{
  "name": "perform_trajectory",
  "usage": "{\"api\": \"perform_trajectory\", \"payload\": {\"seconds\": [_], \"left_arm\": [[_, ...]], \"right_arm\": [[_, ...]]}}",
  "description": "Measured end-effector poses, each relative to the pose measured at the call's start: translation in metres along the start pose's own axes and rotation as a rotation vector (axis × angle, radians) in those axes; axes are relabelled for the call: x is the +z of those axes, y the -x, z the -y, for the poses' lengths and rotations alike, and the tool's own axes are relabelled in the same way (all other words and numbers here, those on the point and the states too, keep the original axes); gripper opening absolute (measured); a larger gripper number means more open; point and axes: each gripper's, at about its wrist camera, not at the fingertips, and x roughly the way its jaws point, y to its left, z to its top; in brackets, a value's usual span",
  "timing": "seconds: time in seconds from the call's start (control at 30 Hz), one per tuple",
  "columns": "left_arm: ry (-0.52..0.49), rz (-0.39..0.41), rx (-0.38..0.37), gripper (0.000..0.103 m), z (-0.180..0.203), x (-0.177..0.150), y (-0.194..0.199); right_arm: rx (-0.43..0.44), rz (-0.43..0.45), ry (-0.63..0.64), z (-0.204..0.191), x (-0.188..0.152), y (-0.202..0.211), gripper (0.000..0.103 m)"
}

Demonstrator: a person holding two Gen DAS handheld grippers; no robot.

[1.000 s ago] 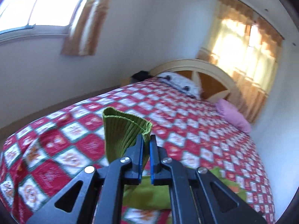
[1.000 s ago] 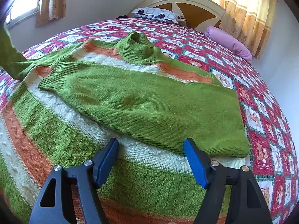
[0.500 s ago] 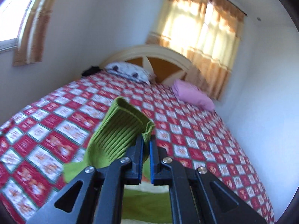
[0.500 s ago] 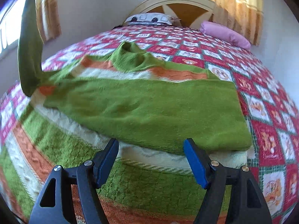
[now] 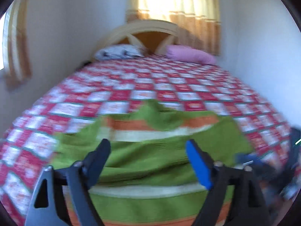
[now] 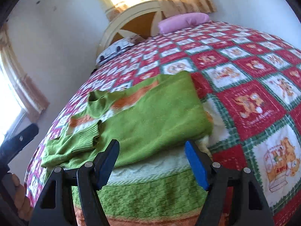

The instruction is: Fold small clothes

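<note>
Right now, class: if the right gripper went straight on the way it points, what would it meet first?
Probably the green knitted sweater with orange and cream stripes on the red checked bedspread: the open right gripper aims down at its folded green part, with nothing between. Depth is uncertain.

there was one green striped sweater [image 6: 150, 116] on one bed with a checked quilt [image 6: 244, 79]. two pillows lay at its head, one pink [image 6: 182, 21] and one patterned white [image 6: 116, 49]. two grippers showed, left [image 5: 147, 163] and right [image 6: 151, 163], and two curtained windows [image 5: 178, 0].
</note>
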Motion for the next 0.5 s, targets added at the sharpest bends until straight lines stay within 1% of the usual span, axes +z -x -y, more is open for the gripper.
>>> {"api": "perform_trajectory", "payload": {"seconds": [0.03, 0.07, 0.1, 0.13, 0.17, 0.2, 0.23, 0.27, 0.3, 0.33, 0.37, 0.4, 0.47, 0.5], "left_arm": [[-0.026, 0.0, 0.12, 0.09, -0.024, -0.003, -0.002], [-0.041, -0.011, 0.201, 0.09, -0.04, -0.006, -0.006], [-0.056, -0.03, 0.309, 0.09, -0.062, -0.011, -0.013], [-0.055, -0.042, 0.367, 0.09, -0.076, -0.014, -0.018], [-0.023, -0.07, 0.426, 0.09, -0.102, -0.019, -0.024], [0.014, -0.096, 0.431, 0.09, -0.12, -0.022, -0.03], [0.039, -0.115, 0.427, 0.09, -0.13, -0.025, -0.033], [0.081, -0.15, 0.425, 0.09, -0.146, -0.029, -0.04], [0.109, -0.174, 0.419, 0.09, -0.155, -0.032, -0.045], [0.138, -0.211, 0.402, 0.09, -0.164, -0.036, -0.051], [0.179, -0.255, 0.38, 0.09, -0.171, -0.043, -0.059], [0.203, -0.267, 0.367, 0.091, -0.172, -0.049, -0.06], [0.236, -0.29, 0.326, 0.091, -0.172, -0.059, -0.066], [0.247, -0.284, 0.313, 0.093, -0.172, -0.06, -0.065]], "right_arm": [[0.019, -0.001, 0.016, -0.004, 0.0, 0.0, 0.073], [0.029, -0.002, 0.022, -0.004, 0.0, 0.001, 0.073], [0.045, -0.002, 0.031, -0.005, 0.0, 0.001, 0.073], [0.057, 0.0, 0.037, -0.005, 0.0, 0.003, 0.073], [0.06, 0.002, 0.044, -0.006, 0.0, 0.006, 0.073], [0.069, -0.011, 0.071, -0.013, 0.003, 0.007, 0.073], [0.074, -0.03, 0.095, -0.021, 0.005, 0.006, 0.073], [0.08, -0.047, 0.11, -0.026, 0.006, 0.005, 0.073], [0.112, -0.082, 0.122, -0.039, 0.01, 0.001, 0.073], [0.141, -0.109, 0.134, -0.05, 0.013, -0.002, 0.073], [0.151, -0.129, 0.154, -0.06, 0.015, -0.006, 0.073], [0.152, -0.159, 0.193, -0.077, 0.02, -0.014, 0.072], [0.139, -0.188, 0.249, -0.098, 0.026, -0.03, 0.067], [0.106, -0.212, 0.281, -0.109, 0.029, -0.043, 0.065]]}}
